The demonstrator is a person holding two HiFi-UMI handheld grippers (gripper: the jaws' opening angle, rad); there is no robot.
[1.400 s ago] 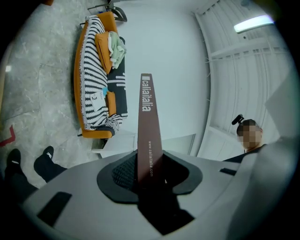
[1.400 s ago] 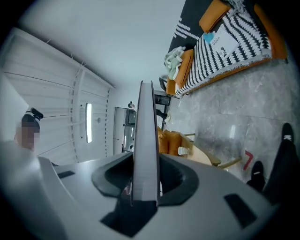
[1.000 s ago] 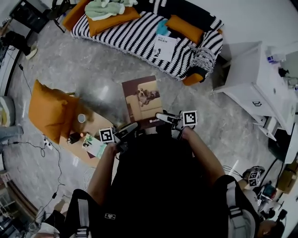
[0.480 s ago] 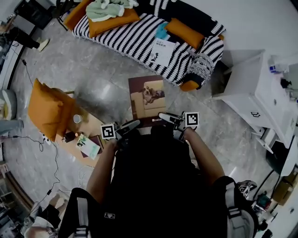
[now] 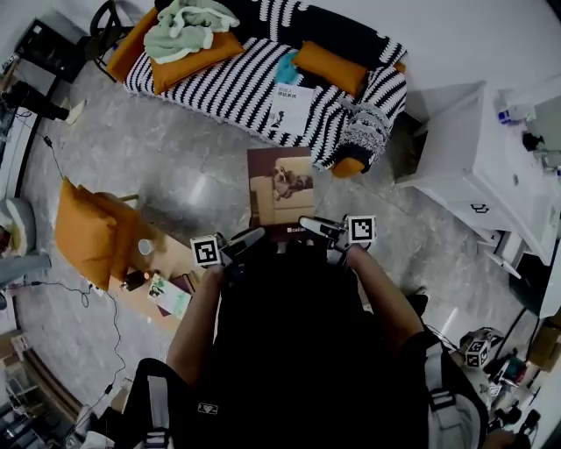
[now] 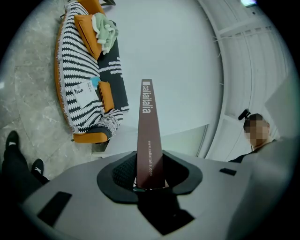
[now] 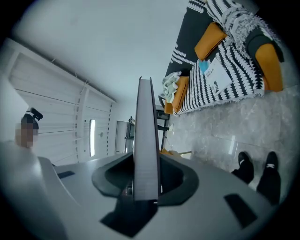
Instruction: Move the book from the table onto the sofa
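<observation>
Book [image 5: 280, 187] is hanging flat in the air, cover up, over the grey floor [image 5: 175, 167], just short of the near edge of the striped sofa [image 5: 237, 79]; both grippers are holding it by its near edge; left gripper [image 5: 252, 237] is gripping the near left corner, jaws part-way apart and pressing on the brown spine side; right gripper [image 5: 308, 225] is gripping the near right corner, jaws clamping on the page side; both are pointing level toward the sofa; a white booklet [image 5: 292, 103] is lying on the sofa seat, with orange cushions [image 5: 330, 67] and a green cloth [image 5: 184, 26] further along; the low table [image 5: 140, 285] is sitting near left, well apart from the book; a white cabinet [image 5: 465, 149] is standing at right.
</observation>
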